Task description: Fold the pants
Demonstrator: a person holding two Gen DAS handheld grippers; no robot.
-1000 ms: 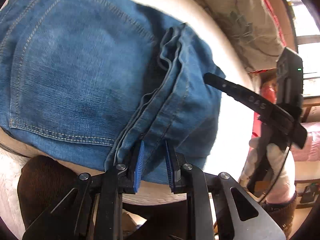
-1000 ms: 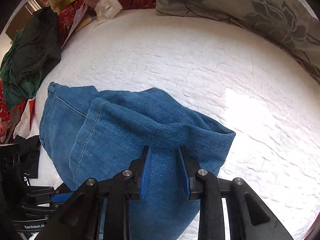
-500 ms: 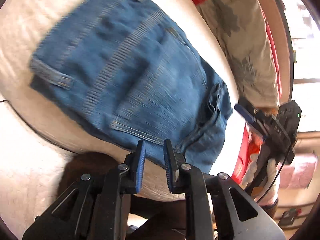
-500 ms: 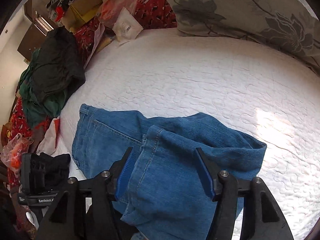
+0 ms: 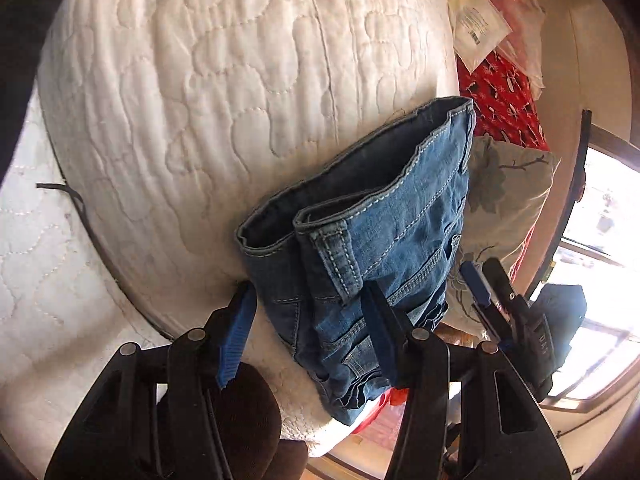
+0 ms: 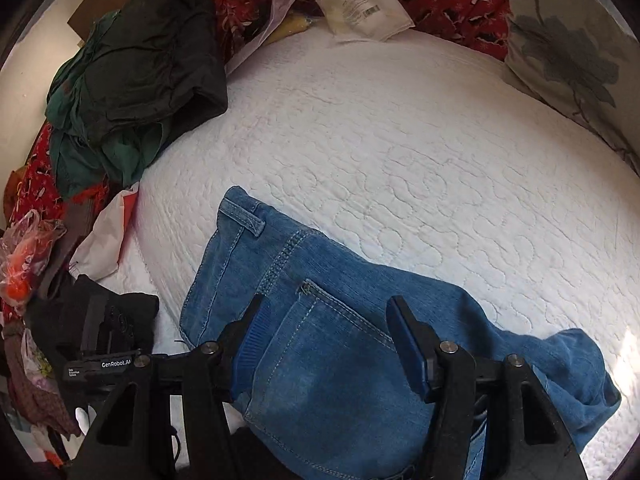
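Left gripper [image 5: 306,328] spread wide around jeans [image 6: 332,344] waistband, not clamping; jeans folded on white quilt [image 6: 400,152], near front edge; right gripper [image 6: 334,344] spread wide over back pocket, holding nothing. Denim likely heavy, stiffish, grippy: pinch thick waistband or seams, not single layer

Folded jeans [image 6: 320,344] on quilted mattress [image 6: 400,152], clothes pile [image 6: 132,72] far left.

1 pr jeans [image 6: 336,364], 1 floral pillow [image 6: 568,52], 1 dk clothes pile [image 6: 136,68], 2 claws: left claw [image 5: 308,328], right claw [image 6: 328,344].
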